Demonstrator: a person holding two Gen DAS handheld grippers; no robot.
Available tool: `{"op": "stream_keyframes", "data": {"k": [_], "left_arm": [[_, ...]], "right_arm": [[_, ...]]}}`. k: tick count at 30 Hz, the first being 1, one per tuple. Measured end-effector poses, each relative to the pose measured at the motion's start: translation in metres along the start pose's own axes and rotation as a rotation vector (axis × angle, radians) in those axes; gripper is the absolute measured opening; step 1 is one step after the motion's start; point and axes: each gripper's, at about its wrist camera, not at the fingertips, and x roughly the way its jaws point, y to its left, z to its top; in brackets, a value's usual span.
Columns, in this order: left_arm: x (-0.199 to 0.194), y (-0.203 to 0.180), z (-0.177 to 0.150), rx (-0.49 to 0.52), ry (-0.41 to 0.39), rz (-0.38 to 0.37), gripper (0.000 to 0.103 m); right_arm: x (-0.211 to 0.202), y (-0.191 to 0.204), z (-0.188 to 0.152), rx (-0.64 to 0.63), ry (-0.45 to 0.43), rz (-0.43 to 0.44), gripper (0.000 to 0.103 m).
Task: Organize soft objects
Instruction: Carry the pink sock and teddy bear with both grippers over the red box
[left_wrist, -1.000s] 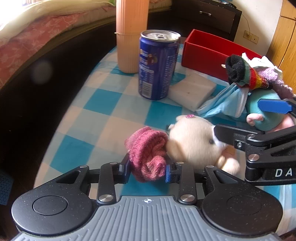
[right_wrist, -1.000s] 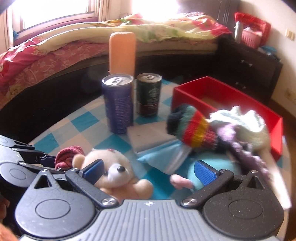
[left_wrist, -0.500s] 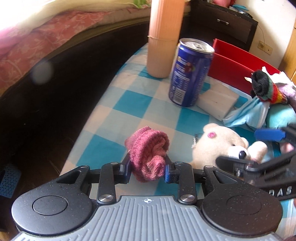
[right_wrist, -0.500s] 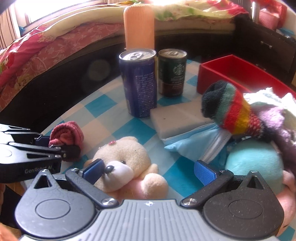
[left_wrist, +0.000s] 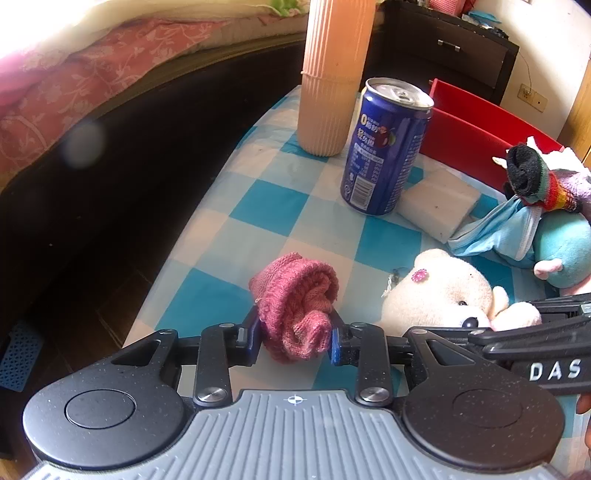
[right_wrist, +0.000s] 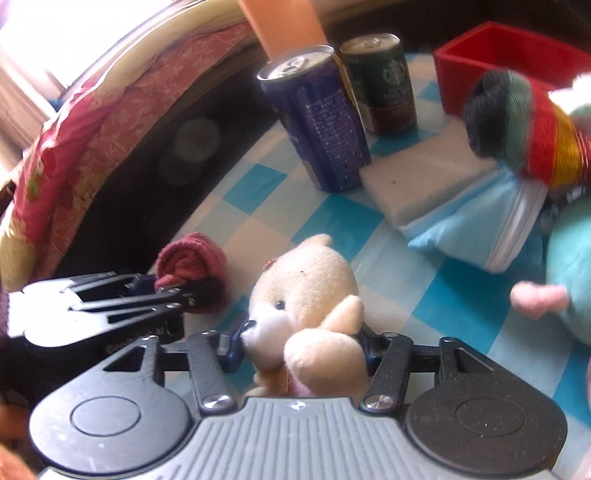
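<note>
1. The left gripper (left_wrist: 293, 338) holds a rolled pink sock (left_wrist: 297, 304) between narrow jaws, the knit bulging out on both sides of the pads. It sits just above the checkered surface (left_wrist: 258, 206), near that surface's left edge.
2. The right gripper (right_wrist: 301, 345) has just been closing its jaws, and a small cream teddy bear (right_wrist: 306, 291) is now pinched between them at the muzzle and chest, its head and one paw sticking up.
3. Both things look light and very soft. The sock should squash and keep its roll only while squeezed across the middle. The bear is plump and may pivot around a grip near its head, so a hold across the body looks safer.
4. The red box (left_wrist: 476, 129) stands at the far side, open at the top, and seems the likely place for soft things.
5. A blue can (left_wrist: 384, 147), a dark green can (right_wrist: 384, 81) and a tall peach cup (left_wrist: 332, 74) stand upright between the grippers and the box; a low swing could tip them.
6. A white sponge (left_wrist: 439, 203), a blue face mask (left_wrist: 498, 229), a striped sock (left_wrist: 532, 181) and a teal plush toy (left_wrist: 565, 247) crowd the right. Open room lies mostly on the bare checks in the near middle.
7. The surface drops off on the left to a dark floor beside the bed (left_wrist: 74, 85).
</note>
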Motion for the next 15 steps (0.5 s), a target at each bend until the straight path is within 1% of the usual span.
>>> {"op": "stream_keyframes", "data": {"k": [2,5,8,10,15], "left_arm": [[-0.002,-0.002,0.001,0.003,-0.009,-0.001,0.035],[-0.007,-0.008,0.005,0.013,-0.029,-0.014,0.035],[-0.016,-0.019,0.010,0.027,-0.061,-0.040,0.035],[-0.021,-0.030,0.015,0.049,-0.088,-0.042,0.035],[-0.031,-0.056,0.027,0.081,-0.133,-0.076,0.035]], "right_arm": [[-0.004,-0.004,0.001,0.029,-0.003,0.012,0.029],[-0.017,-0.008,0.001,0.060,-0.036,0.017,0.029],[-0.040,-0.013,0.001,0.098,-0.089,0.035,0.029],[-0.055,-0.015,0.002,0.108,-0.132,0.034,0.029],[-0.091,-0.026,0.000,0.145,-0.231,0.014,0.029]]}}
